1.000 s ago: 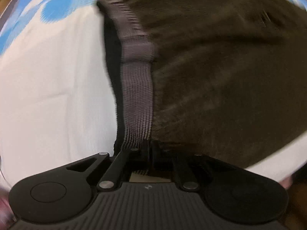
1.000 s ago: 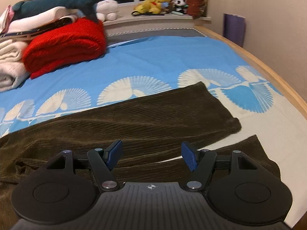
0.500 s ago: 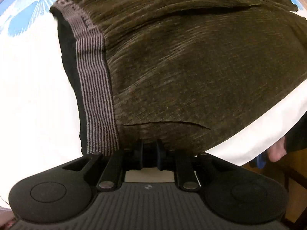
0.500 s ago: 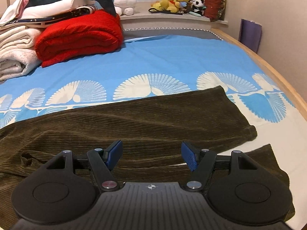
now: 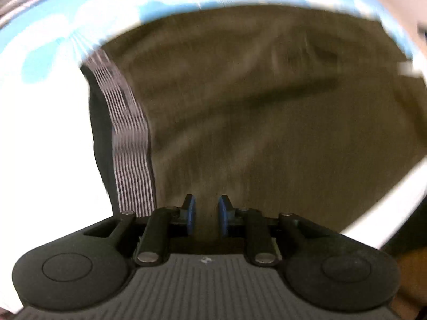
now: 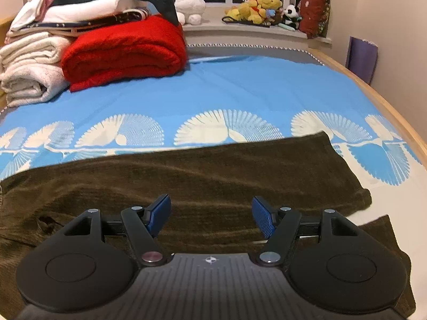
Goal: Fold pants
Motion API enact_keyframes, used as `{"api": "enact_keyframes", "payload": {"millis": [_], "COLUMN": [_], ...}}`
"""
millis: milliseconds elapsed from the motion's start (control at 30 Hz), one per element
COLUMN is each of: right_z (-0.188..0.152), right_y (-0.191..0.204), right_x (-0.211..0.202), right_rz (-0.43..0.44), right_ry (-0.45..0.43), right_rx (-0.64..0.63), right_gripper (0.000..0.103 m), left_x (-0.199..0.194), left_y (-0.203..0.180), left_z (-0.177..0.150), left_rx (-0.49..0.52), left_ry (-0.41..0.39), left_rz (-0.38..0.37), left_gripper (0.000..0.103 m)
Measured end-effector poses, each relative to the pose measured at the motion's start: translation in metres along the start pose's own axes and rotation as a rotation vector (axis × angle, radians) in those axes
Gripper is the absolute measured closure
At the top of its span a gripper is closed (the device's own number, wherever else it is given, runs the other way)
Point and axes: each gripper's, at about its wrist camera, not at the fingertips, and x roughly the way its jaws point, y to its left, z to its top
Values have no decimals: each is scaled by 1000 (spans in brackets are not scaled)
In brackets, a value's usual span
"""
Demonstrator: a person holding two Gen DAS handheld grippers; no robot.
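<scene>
The bed (image 6: 226, 88) carries the pants (image 6: 186, 181) spread across its near half, legs running toward three o'clock, one leg lying over the other; a red blanket (image 6: 125, 50) sits well apart at eleven o'clock. In the blurred left view the waistband (image 5: 130, 144) runs at nine o'clock of the left claw (image 5: 206, 217), whose jaws are opening and, as far as the blur allows, pinch nothing. The right claw (image 6: 212, 213) hangs wide apart over the legs, empty. Risk: the released waist may slump, so the fold goes crooked.

One pants (image 6: 186, 186) — two grippers (image 6: 210, 213)
</scene>
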Motion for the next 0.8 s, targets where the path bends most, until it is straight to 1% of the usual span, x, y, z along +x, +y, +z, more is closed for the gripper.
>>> {"api": "enact_keyframes", "payload": {"millis": [33,133,167,267,333,367,433,467,567,800], "right_z": [2,7,9,15,19,21,25,27,32,39], "right_y": [2,8,10,17,19,20,21,21,23,34], "right_x": [-1,-2,-2,0,2,3,5,6,9,14], "right_rz": [6,22,26,34,50,62,72,73,82,113], "right_ry": [-8,-28,-35,-53,-58,-62,-70,-75,-80,-84], "right_rx": [1,4,5,15,34,49,72,82,100,84], "right_gripper": [34,34,34,36,48,52,70,73,74,74], "left_x": [-2,-4,-6,-7,-2,-2,-6,-5,-7,3], "left_y": [0,-8,-9,-10,-14,-14,-14,-14,-8,-5], "left_z": [9,31,37,55,71,79,89,93,102,122], "left_rx": [-23,-46,-60,-120,-156,-174,-213,-227,-291,-413], "left_ry": [-28,-110,-134,-192,-215,-223,-238,-245,-263,-297], "left_rz": [1,54,62,50,50,48,54,62,76,55], "left_gripper": [81,81,81,81,81,82,84,85,86,86]}}
